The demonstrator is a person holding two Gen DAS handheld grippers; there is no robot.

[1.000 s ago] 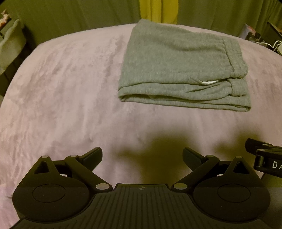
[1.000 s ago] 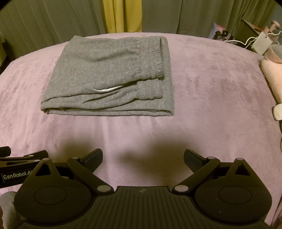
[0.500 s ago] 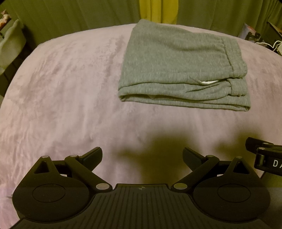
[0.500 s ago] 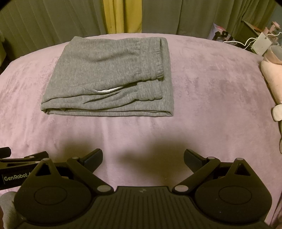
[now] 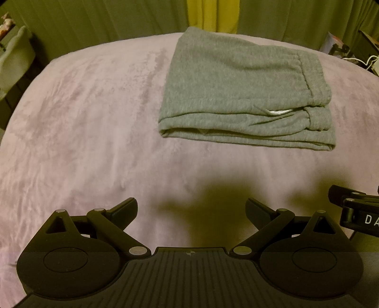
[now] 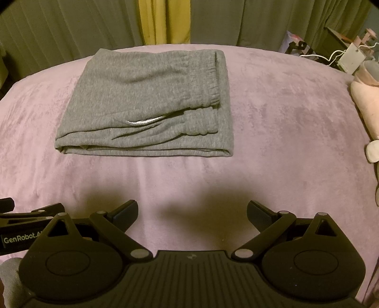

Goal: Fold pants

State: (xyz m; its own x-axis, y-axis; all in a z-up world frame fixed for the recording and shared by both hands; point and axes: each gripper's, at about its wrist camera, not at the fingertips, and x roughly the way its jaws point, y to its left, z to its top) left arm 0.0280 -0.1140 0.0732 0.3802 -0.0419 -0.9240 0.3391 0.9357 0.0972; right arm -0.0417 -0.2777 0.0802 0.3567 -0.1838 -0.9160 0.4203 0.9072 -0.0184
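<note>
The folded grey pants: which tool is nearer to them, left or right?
Neither clearly: the left tool and right tool, both open, hang side by side short of the folded grey pants, which lie ahead-right of left, ahead-left of right.

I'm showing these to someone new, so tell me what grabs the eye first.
The grey pants stand out first: folded into a neat stack on the mauve blanket, towards its far side, a white drawstring peeking from the layers. Next come the open left gripper and right gripper, low in the foreground, apart from the cloth. A yellow curtain strip hangs behind.

Dim warm yellowish light, soft shadows on the blanket (image 5: pixel 94 142), fisheye bending at edges, sharp focus
</note>
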